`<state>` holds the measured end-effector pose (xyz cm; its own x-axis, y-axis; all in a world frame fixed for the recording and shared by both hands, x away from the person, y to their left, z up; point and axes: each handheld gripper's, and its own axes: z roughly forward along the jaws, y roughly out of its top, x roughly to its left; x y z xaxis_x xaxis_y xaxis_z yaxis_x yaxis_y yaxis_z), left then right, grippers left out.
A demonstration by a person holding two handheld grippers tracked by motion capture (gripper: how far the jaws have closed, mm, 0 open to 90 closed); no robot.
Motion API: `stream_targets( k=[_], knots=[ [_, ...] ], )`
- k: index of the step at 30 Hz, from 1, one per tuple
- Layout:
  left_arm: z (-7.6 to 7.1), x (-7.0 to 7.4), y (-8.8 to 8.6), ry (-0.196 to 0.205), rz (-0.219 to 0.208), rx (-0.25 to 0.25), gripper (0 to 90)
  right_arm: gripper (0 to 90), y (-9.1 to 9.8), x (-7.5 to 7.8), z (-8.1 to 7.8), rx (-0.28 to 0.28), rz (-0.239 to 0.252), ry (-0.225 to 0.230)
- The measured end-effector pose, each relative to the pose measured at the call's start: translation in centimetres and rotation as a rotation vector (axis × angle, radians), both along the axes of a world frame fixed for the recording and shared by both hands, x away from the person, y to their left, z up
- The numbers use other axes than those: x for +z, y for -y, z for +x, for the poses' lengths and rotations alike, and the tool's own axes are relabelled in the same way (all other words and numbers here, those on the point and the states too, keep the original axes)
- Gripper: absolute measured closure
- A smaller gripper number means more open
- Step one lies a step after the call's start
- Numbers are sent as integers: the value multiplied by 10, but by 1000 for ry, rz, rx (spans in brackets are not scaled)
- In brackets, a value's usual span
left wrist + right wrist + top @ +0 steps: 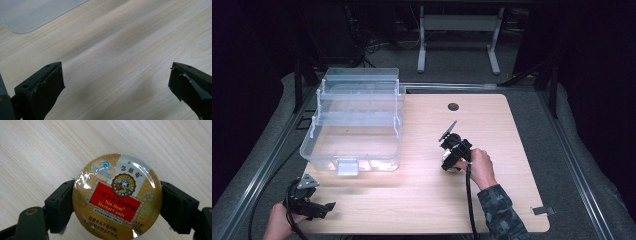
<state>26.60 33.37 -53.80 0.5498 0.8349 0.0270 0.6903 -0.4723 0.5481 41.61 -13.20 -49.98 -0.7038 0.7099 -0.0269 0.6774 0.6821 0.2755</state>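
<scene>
A round gold candy tin (117, 197) with a red label sits between the two black jaws of my right gripper (117, 203), which press on its left and right sides, just above the wooden table. From above, that right gripper (455, 152) is near the table's middle, held by a hand in a camouflage sleeve; the tin (449, 163) barely shows under it. My left gripper (314, 206) rests at the table's front left corner. Its jaws stand wide apart over bare wood in the left gripper view (116, 82).
A clear plastic tiered box (354, 122) stands open on the table's left half, its lower bin reaching toward the left gripper; its corner (27, 15) shows close ahead. A cable hole (453, 106) lies at the back. A small metal clip (542, 210) sits front right.
</scene>
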Motion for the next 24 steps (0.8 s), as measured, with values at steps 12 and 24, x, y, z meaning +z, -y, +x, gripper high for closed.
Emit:
stream_targets(
  k=[12,24],
  knots=[
    [-2,4,0,9,5,1,1,199,30,1,-6,-51,25,-2],
    [-2,-1,-1,-1,1,3,2,199,79,5,-12,-162,-16,10]
  ],
)
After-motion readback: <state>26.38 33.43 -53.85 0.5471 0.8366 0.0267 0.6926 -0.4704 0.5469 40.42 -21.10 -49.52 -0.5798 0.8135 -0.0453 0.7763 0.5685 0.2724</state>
